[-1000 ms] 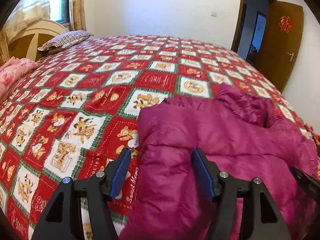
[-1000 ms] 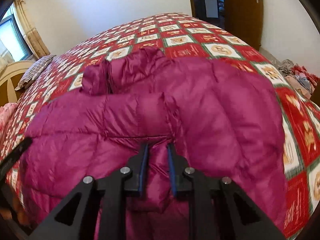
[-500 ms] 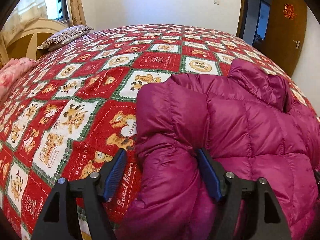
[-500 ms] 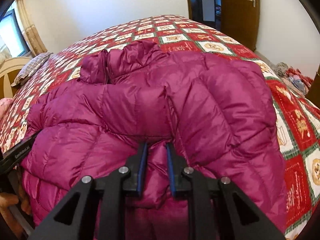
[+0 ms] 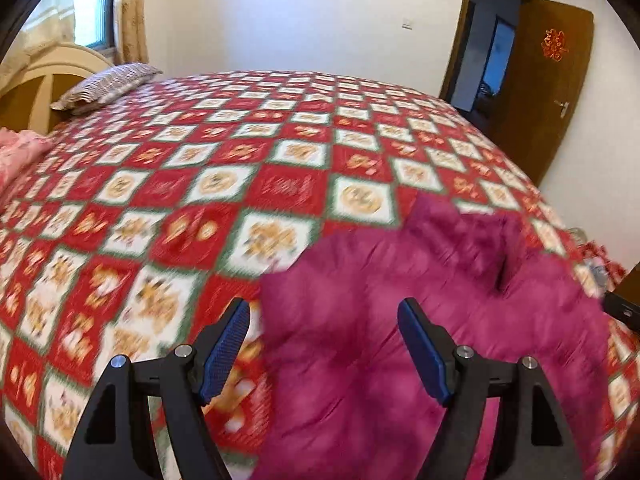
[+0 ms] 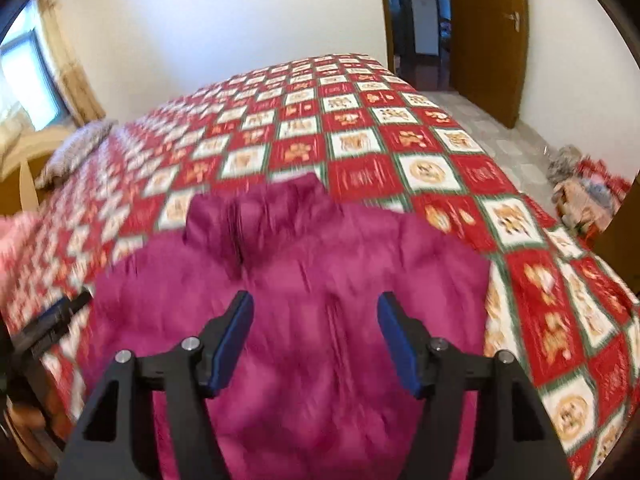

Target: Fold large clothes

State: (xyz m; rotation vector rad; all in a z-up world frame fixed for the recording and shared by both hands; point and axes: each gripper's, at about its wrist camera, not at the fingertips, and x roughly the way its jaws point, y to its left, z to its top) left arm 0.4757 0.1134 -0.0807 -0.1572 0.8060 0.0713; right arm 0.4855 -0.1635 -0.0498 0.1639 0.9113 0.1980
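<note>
A magenta puffer jacket (image 5: 420, 320) lies on the bed near its front edge, collar pointing away; it also shows in the right wrist view (image 6: 304, 280). My left gripper (image 5: 326, 350) is open and empty, raised above the jacket's left edge. My right gripper (image 6: 316, 340) is open and empty, raised above the jacket's middle. The other gripper's black body shows at the right edge of the left wrist view (image 5: 622, 310) and at the left edge of the right wrist view (image 6: 48, 320). Both views are motion-blurred.
The bed has a red, white and green checked quilt (image 5: 240, 168). A striped pillow (image 5: 108, 84) and headboard (image 5: 44, 80) are at far left, pink bedding (image 5: 16, 152) beside them. A brown door (image 5: 536, 92) stands open at right. Clothes lie on the floor (image 6: 584, 188).
My right gripper has let go of the jacket fold and opened. Both grippers have lifted and pulled back from the jacket, which now lies flatter on the bed.
</note>
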